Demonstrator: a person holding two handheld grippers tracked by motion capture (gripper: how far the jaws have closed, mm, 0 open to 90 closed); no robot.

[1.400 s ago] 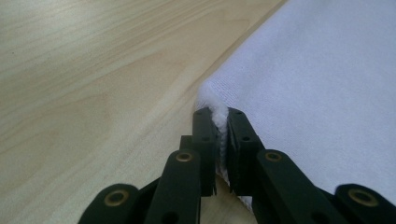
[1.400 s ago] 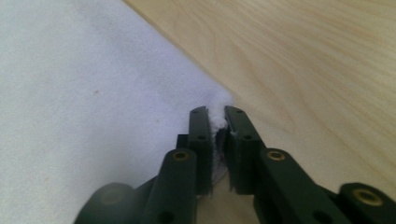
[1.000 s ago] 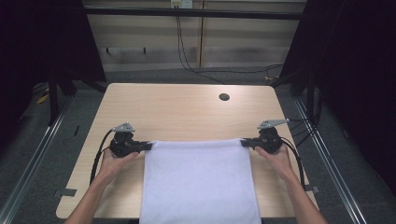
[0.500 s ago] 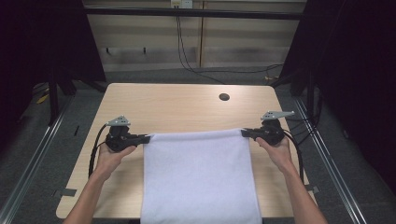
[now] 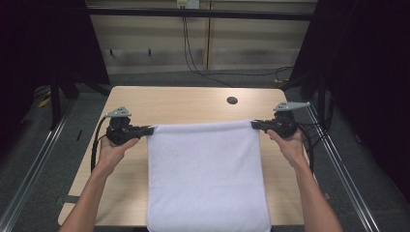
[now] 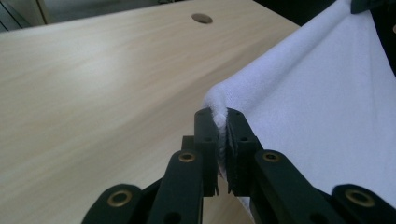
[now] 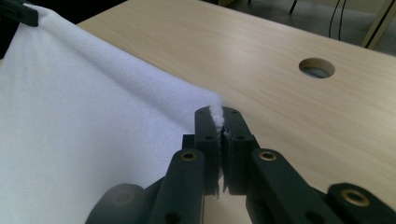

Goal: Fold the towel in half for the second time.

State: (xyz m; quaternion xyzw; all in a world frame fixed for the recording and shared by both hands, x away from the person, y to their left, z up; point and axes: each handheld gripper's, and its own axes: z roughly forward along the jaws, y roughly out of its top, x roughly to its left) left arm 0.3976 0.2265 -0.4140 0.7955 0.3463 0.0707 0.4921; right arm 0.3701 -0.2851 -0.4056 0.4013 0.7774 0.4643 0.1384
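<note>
Towel point(image 5: 208, 174), white, stretched flat between both grippers over the wooden table point(image 5: 183, 104), near edge hanging off the front. Left gripper point(image 5: 149, 129) clamps the far-left corner, right gripper point(image 5: 255, 124) the far-right.

The left claw point(image 6: 222, 140) is pinching a corner of the white towel point(image 6: 327, 112). The towel is stretching away right, above the wooden table point(image 6: 93, 84).

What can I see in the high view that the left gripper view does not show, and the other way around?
The high view alone shows both hands and the towel hanging over the table's near edge. The left gripper view alone shows, close up, the towel corner pinched between the left gripper jaws. Both show the white towel stretched between the grippers, the wooden table and its round hole.
</note>
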